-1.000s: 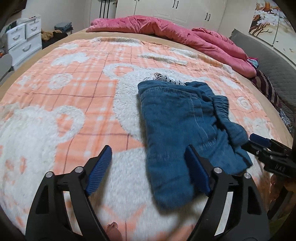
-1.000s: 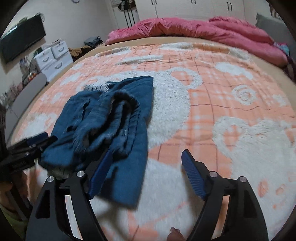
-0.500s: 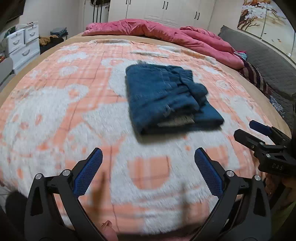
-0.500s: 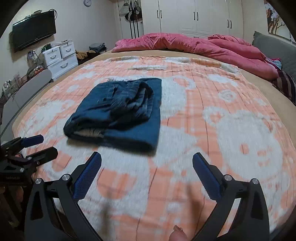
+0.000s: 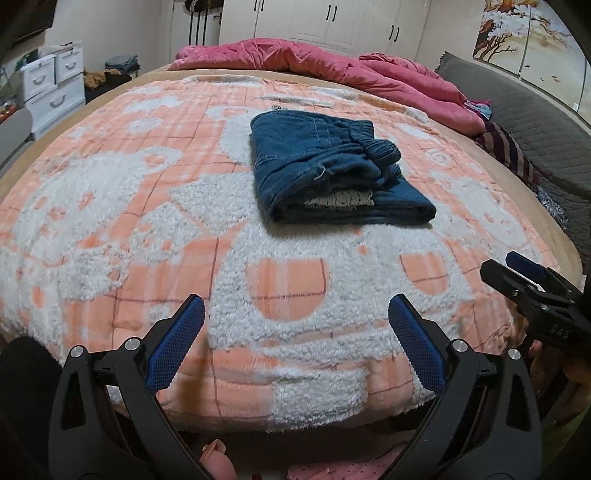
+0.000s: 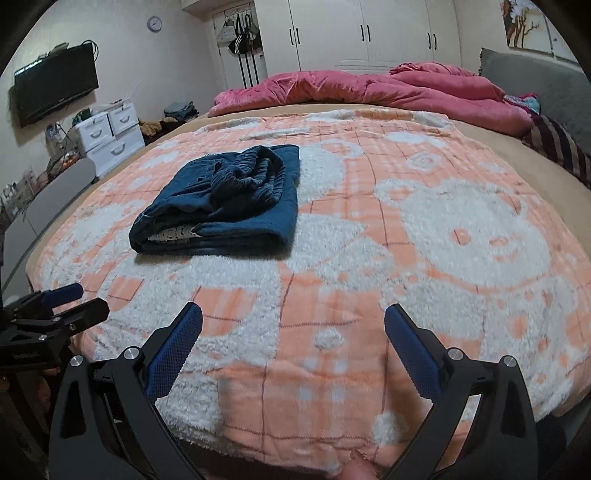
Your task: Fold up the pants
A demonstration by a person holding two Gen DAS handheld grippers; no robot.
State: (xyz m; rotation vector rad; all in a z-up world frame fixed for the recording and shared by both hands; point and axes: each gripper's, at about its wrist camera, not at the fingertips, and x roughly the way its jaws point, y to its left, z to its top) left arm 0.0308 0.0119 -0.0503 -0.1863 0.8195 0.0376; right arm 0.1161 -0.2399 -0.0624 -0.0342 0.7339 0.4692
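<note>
On the left, the left gripper (image 5: 295, 332) hangs at the near edge of the bed (image 5: 554, 236), its blue-padded fingers (image 5: 173, 345) spread wide with nothing between them. Straight ahead of those fingers, well beyond their tips, lies the folded pair of blue denim pants (image 5: 332, 170), a compact stack resting on the peach and white fleece blanket (image 5: 110, 206). A pale patterned lining (image 5: 340, 201) peeks out at the near edge of the stack, between the denim layers, and the gathered waistband (image 5: 373, 146) bunches on top toward the right. Past the pants, at the far side of the bed, a pink quilt (image 5: 332, 70) lies rumpled. To the right of the left fingers, the right gripper (image 5: 517, 273) juts in from the frame edge.

From the right wrist camera, the right gripper (image 6: 293, 334) also sits at the bed's near edge, its fingers (image 6: 412, 354) set wide apart and holding nothing. The pants (image 6: 229, 203) lie ahead and to the left of these fingers, well clear of the tips. Further left, near the frame edge, the left gripper (image 6: 70, 302) points toward the blanket (image 6: 443, 229). White drawer units (image 6: 110, 136) stand beside the bed, a television (image 6: 55, 88) hangs on the wall, and white wardrobes (image 6: 369, 33) stand behind the quilt (image 6: 369, 88).
</note>
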